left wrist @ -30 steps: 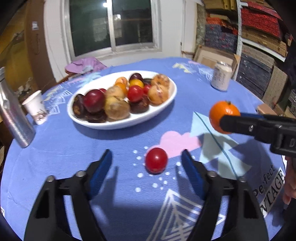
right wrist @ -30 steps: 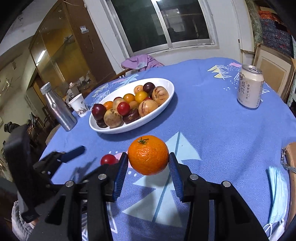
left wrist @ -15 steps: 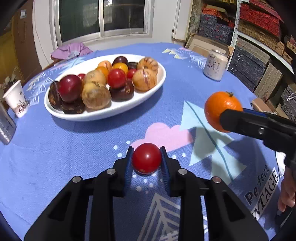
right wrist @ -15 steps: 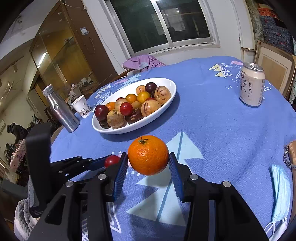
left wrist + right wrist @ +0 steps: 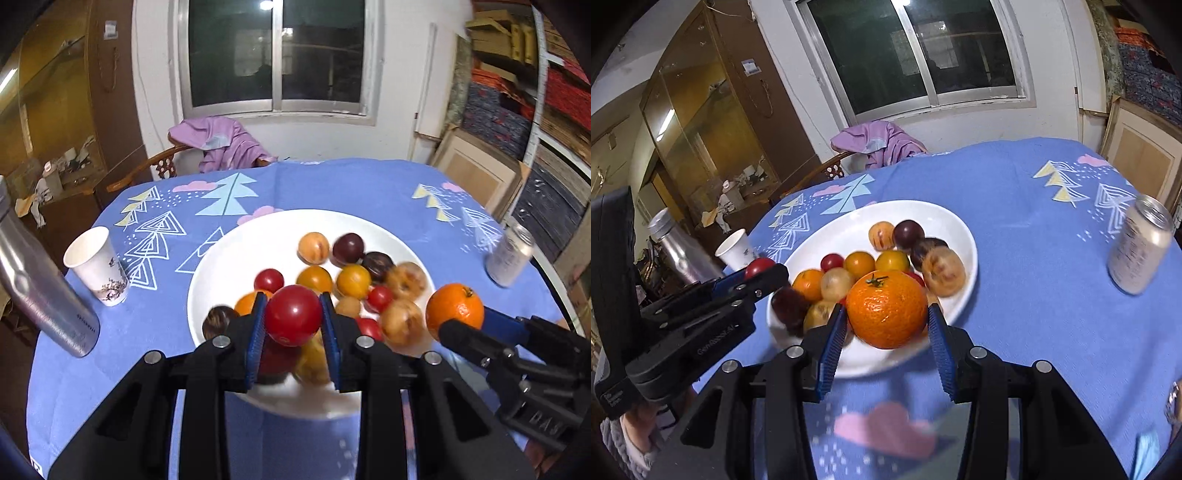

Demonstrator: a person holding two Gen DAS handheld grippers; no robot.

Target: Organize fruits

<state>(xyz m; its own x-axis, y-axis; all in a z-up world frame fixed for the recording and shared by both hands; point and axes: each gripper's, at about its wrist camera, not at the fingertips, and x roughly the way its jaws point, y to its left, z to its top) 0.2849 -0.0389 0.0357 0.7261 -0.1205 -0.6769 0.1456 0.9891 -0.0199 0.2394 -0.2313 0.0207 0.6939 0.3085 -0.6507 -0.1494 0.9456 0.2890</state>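
In the left wrist view, your left gripper (image 5: 293, 319) is clamped on the small red fruit (image 5: 293, 315), its blue pads pressed to both sides, and it hangs over the near part of the white bowl (image 5: 221, 266). Below it the heaped fruit is blurred, so pick your landing spot before you let go. The far left of the bowl looks bare; carry the red fruit there and lower it close to the surface before you release, so it does not roll off the pile. The paper cup (image 5: 98, 266) and the steel bottle (image 5: 40, 295) stand to the left, well clear.

In the right wrist view, your right gripper (image 5: 886, 325) holds the orange (image 5: 887, 309) squarely, stem up, over the bowl's near rim (image 5: 857, 365). This one is heavy and round: set it against the other fruit so it is cradled. The left gripper (image 5: 764, 271) sits near on the left with its red fruit (image 5: 759, 266), so release one at a time to keep the fingers from knocking. The can (image 5: 1137, 251) on the right is out of your way.
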